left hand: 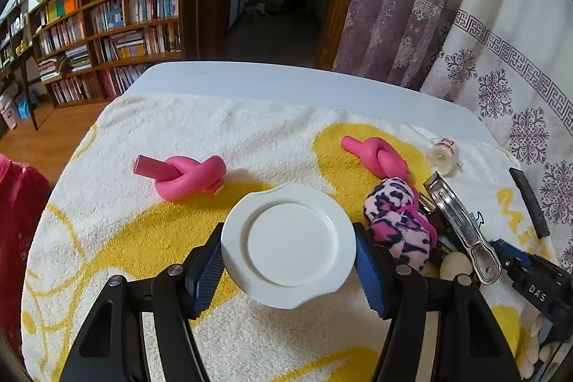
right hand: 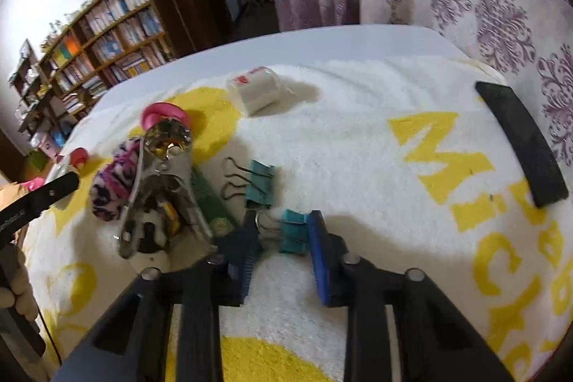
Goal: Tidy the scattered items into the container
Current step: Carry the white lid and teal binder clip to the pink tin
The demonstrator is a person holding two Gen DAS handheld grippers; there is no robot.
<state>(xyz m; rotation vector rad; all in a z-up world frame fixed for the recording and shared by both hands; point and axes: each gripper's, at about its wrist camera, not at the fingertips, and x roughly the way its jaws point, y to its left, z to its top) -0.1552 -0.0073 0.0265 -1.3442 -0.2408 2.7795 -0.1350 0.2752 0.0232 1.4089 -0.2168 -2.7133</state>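
My left gripper [left hand: 288,256] is shut on a small white plate [left hand: 290,242], its blue pads pressed against the plate's left and right rim. My right gripper [right hand: 284,238] is shut on a teal binder clip [right hand: 293,231] that lies on the towel. A second teal binder clip [right hand: 259,183] lies just beyond it. Left of the clips sits a pile: a shiny metal punch [right hand: 161,185], a pink leopard scrunchie [right hand: 114,181] and a green piece [right hand: 207,196]. In the left wrist view the scrunchie [left hand: 397,221] touches the plate's right side. Two pink knotted foam rollers [left hand: 182,176] [left hand: 378,154] lie farther back.
A white and yellow towel [left hand: 179,117] covers the white table [left hand: 250,77]. A clear tape dispenser [right hand: 259,88] stands near the far edge. A black bar [right hand: 523,142] lies at the right. Curtains hang behind the table and a bookshelf stands at the left.
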